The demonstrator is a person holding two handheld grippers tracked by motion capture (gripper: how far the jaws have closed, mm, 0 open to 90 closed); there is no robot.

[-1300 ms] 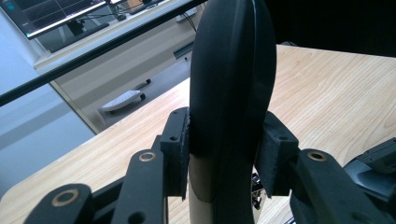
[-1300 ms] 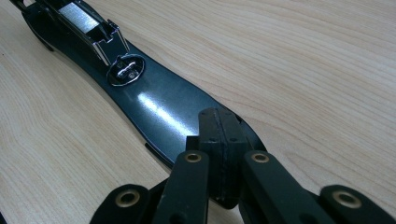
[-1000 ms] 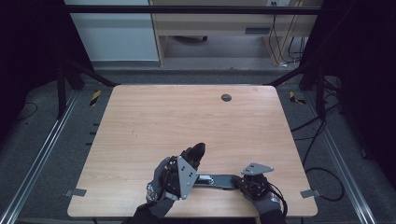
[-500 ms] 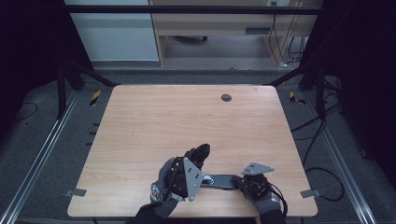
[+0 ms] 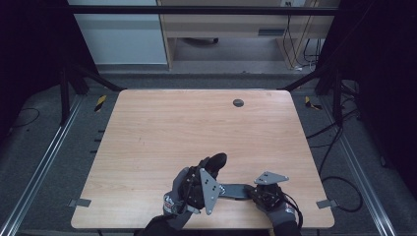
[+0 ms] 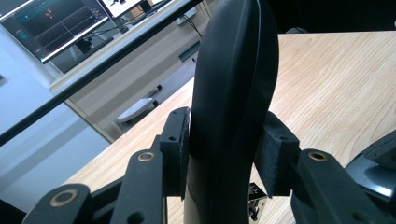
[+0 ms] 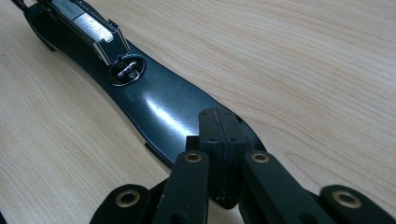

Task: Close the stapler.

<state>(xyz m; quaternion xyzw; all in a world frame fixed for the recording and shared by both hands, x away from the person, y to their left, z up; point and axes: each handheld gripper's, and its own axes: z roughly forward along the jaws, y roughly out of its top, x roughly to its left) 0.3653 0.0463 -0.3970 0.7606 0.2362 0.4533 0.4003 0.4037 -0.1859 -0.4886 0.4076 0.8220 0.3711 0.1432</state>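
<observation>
A black stapler lies swung open near the table's [image 5: 196, 123] front edge. Its top arm [image 5: 218, 160] [image 6: 233, 70] stands up at a slant, and my left gripper [image 5: 209, 169] [image 6: 229, 140] is shut on it, a pad on each side. The flat base [image 5: 236, 191] [image 7: 163, 107] lies on the wood, with its round metal anvil [image 7: 127, 70] and the metal staple channel [image 7: 88, 25] beyond. My right gripper [image 5: 252, 191] [image 7: 219, 135] is shut, pads together, and its tips rest on the near end of the base.
A small dark round grommet [image 5: 238, 103] sits in the tabletop at the far right. Metal clips [image 5: 78, 202] mark the front corners. Behind the table stand a wooden desk [image 5: 231, 24] and monitors [image 6: 56, 23]. Cables [image 5: 339, 187] trail on the floor at the right.
My left gripper, with the stapler's top arm in it, has shifted slightly to the right. The right gripper and the base have stayed put.
</observation>
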